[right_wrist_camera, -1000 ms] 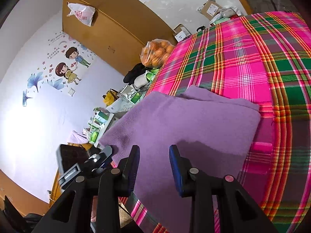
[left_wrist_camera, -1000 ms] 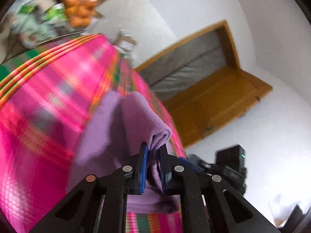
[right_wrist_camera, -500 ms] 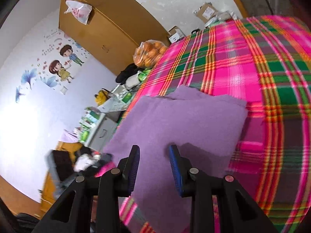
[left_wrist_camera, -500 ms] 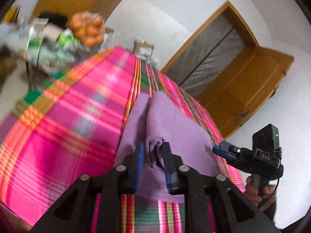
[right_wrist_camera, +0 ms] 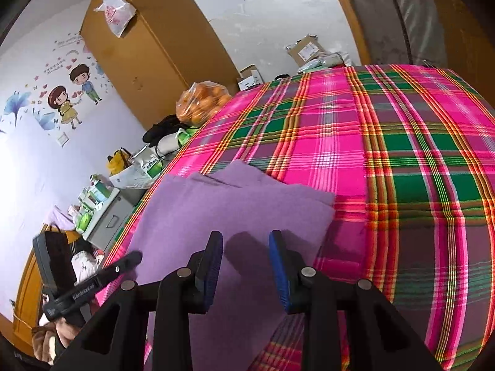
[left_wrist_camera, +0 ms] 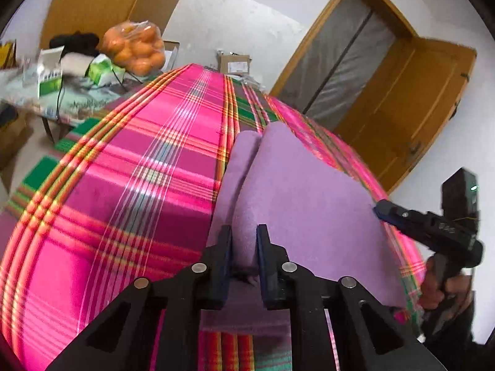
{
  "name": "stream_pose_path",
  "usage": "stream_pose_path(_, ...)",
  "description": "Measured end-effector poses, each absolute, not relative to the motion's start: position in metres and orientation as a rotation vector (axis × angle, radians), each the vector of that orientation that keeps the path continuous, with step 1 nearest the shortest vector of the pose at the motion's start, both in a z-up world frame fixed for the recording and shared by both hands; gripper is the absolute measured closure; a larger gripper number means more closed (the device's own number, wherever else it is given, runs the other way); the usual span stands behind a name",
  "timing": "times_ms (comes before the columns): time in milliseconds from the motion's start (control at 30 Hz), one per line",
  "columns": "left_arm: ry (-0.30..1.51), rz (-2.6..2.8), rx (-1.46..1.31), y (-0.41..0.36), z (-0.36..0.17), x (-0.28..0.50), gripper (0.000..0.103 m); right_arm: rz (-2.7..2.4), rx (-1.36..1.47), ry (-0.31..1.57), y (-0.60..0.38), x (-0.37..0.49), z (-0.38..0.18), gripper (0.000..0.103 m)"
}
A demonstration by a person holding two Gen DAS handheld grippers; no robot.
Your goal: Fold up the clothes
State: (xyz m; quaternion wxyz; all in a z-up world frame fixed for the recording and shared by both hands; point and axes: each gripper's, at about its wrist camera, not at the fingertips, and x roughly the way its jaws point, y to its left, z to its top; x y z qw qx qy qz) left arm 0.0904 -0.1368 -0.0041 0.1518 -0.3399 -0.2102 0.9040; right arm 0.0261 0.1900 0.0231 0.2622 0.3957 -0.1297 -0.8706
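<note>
A folded purple cloth (left_wrist_camera: 297, 198) lies on the pink and green plaid bed cover (left_wrist_camera: 130, 173). My left gripper (left_wrist_camera: 243, 241) has its jaws slightly apart around the cloth's near left edge, which lies loose between the pads. My right gripper (right_wrist_camera: 246, 247) is open and empty, hovering just above the cloth (right_wrist_camera: 235, 207) near its front edge. The right gripper also shows at the right of the left wrist view (left_wrist_camera: 383, 210), at the cloth's right edge. The left gripper shows at the lower left of the right wrist view (right_wrist_camera: 133, 258).
A bag of oranges (left_wrist_camera: 136, 46) and boxes sit on a cluttered side table (left_wrist_camera: 46, 92) left of the bed. A wooden wardrobe (right_wrist_camera: 154, 52) and a doorway (left_wrist_camera: 349, 58) stand beyond. The plaid cover (right_wrist_camera: 386, 160) stretches far to the right.
My left gripper has lowered the held fold onto the bed and its jaws have opened a little. The cloth now lies flat. My right gripper has stayed open above the cloth.
</note>
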Motion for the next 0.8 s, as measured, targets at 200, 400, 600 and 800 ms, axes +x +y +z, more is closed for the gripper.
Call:
stream_pose_path(200,-0.621,2.56,-0.968,-0.138,-0.006,0.094,0.09,-2.362,1.051,-0.354,0.189,0.021,0.022,0.07)
stream_pose_path(400,-0.631,2.522,-0.945,-0.138,0.003,0.1,0.09,-2.355,1.055,-0.383,0.193,0.017,0.018,0.07)
stream_pose_path(600,-0.671,2.484,-0.941,-0.139,0.01,0.094,0.091,-2.354,1.053,-0.392,0.194,0.016,0.017,0.07)
stream_pose_path(800,-0.83,2.414,-0.988,-0.152,-0.008,0.106,0.094,-2.348,1.039,-0.396,0.194,0.019,0.02,0.07)
